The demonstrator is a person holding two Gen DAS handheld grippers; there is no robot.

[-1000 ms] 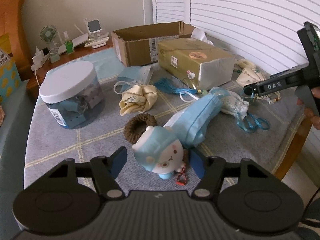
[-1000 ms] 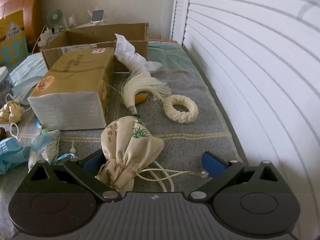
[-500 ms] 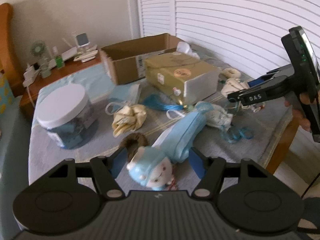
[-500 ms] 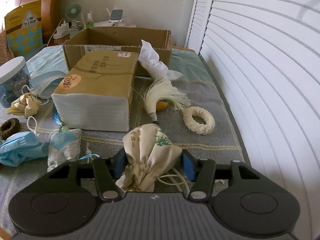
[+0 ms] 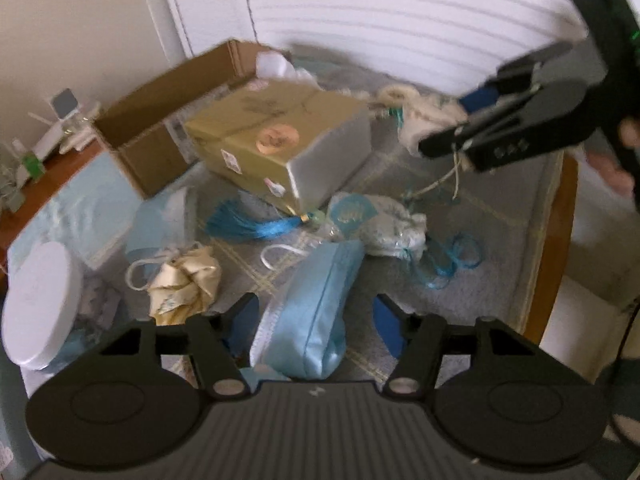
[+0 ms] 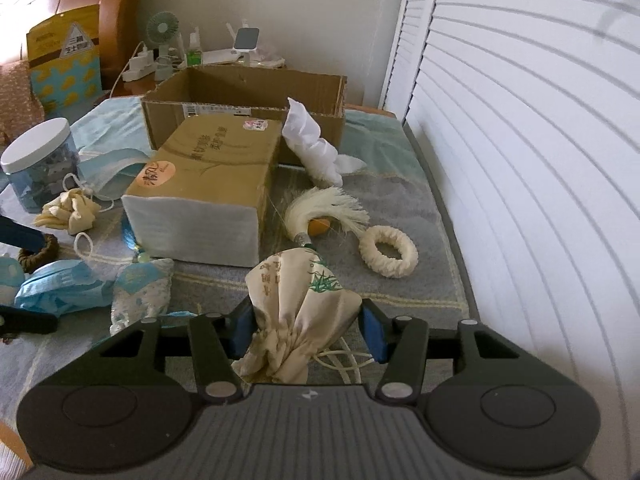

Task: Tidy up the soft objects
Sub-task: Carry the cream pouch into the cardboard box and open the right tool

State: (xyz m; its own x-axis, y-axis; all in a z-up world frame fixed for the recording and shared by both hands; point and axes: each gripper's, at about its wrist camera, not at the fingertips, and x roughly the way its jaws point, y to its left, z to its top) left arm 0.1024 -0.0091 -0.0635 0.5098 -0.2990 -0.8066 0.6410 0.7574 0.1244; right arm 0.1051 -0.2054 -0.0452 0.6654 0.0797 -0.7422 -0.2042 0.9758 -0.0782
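Note:
My right gripper (image 6: 306,330) is shut on a cream drawstring pouch (image 6: 300,304) with a green bamboo print and holds it above the table; its cords hang below. The pouch also shows in the left wrist view (image 5: 426,120), lifted off the cloth. My left gripper (image 5: 316,320) is open low over a light blue face mask (image 5: 316,300); the blue plush figure is mostly hidden under it. An open cardboard box (image 6: 244,92) stands at the back.
A tan tissue pack (image 6: 204,184) lies mid-table. Around it lie a blue tassel (image 5: 252,224), a pale blue sachet (image 6: 140,292), a cream scrunchie (image 6: 388,252), a cream tassel (image 6: 324,208), white cloth (image 6: 316,148), a crumpled cream cloth (image 5: 184,284) and a white-lidded jar (image 6: 38,164).
My right gripper has closed on the cream pouch and lifted it off the table. My left gripper has moved forward over the plush figure and blue mask, staying open.

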